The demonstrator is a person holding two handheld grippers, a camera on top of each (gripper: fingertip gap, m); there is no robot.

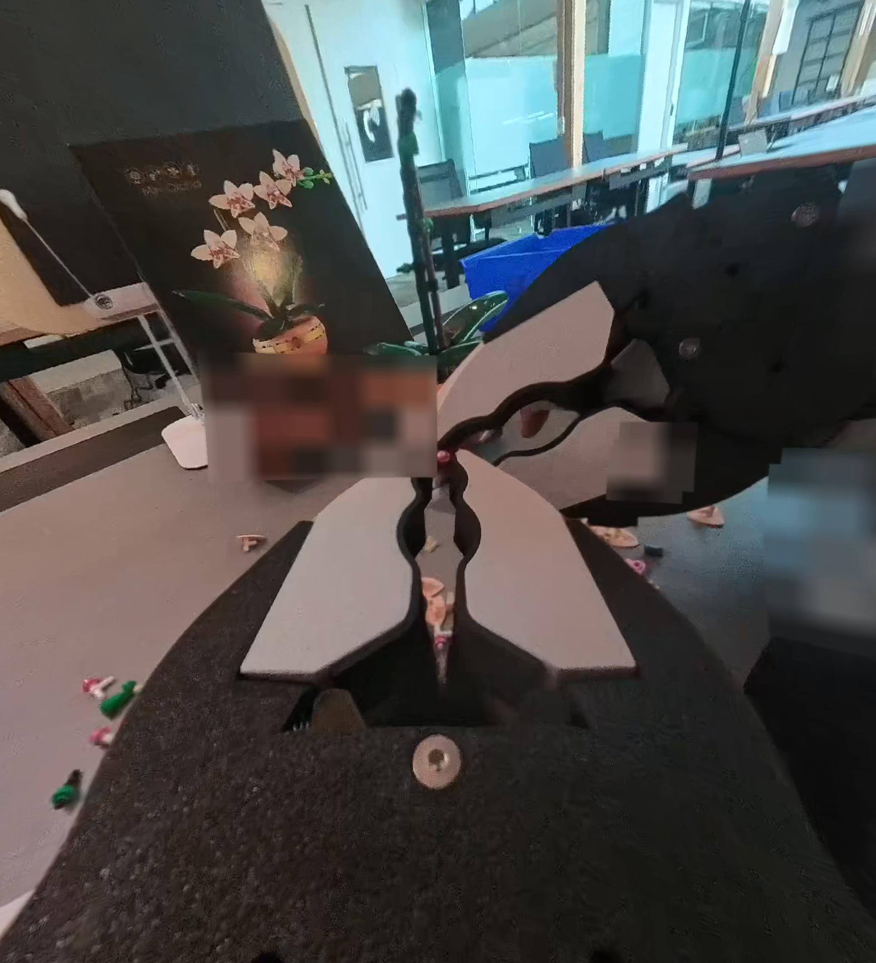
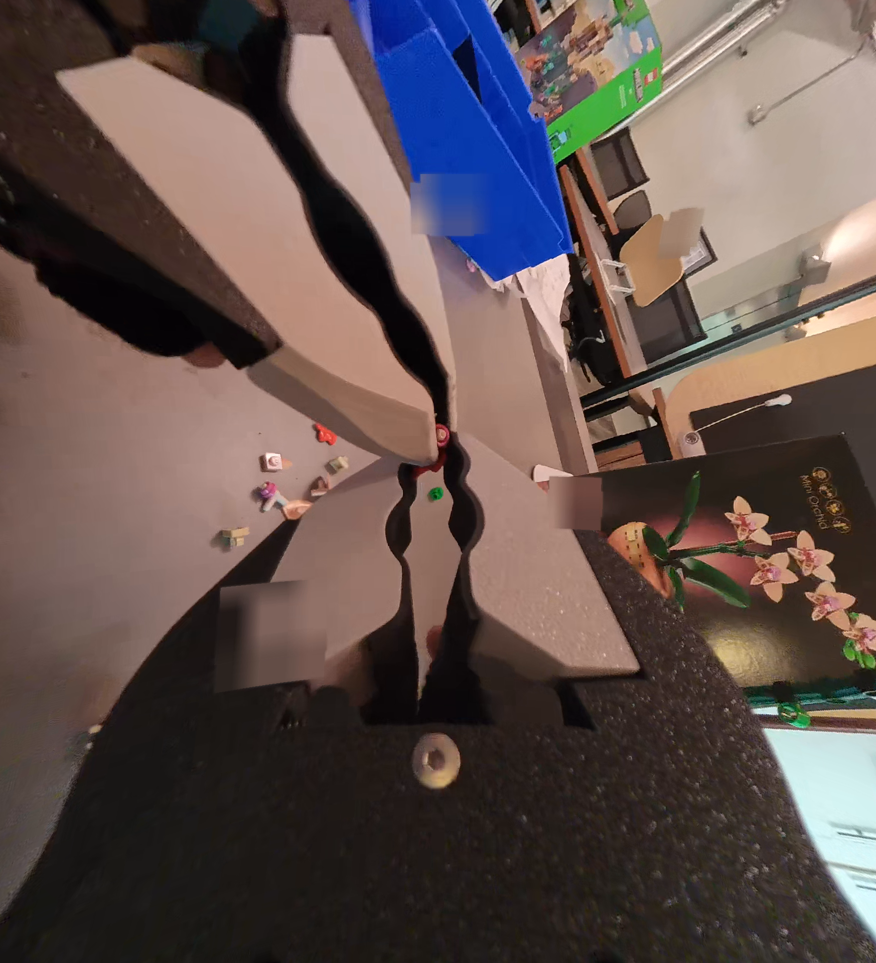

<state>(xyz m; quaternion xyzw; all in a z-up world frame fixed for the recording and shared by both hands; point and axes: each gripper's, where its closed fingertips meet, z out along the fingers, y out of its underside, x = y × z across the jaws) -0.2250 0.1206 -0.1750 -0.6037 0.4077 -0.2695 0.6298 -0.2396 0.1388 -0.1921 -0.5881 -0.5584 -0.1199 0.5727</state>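
Note:
My left gripper (image 1: pixel 441 477) and my right gripper (image 2: pixel 429 469) meet tip to tip above the grey table (image 1: pixel 86 573). A small pink round piece (image 2: pixel 441 433) sits pinched at the tip of the left gripper (image 2: pixel 438 440), which comes in from the upper left in the right wrist view. A small dark red piece (image 2: pixel 428 465) is pinched in the right gripper's tips and touches the pink piece. In the left wrist view the right gripper (image 1: pixel 451 447) comes in from the right, and the pink piece (image 1: pixel 443 457) shows between the two pairs of tips.
Loose small bricks lie on the table: green and pink ones (image 1: pixel 118 698), pale petals (image 1: pixel 613 536), and a cluster (image 2: pixel 274 490). A dark box with an orchid picture (image 1: pixel 248 250) stands behind, beside a brick plant stem (image 1: pixel 428 260). A blue bin (image 2: pixel 457 146) stands at the far side.

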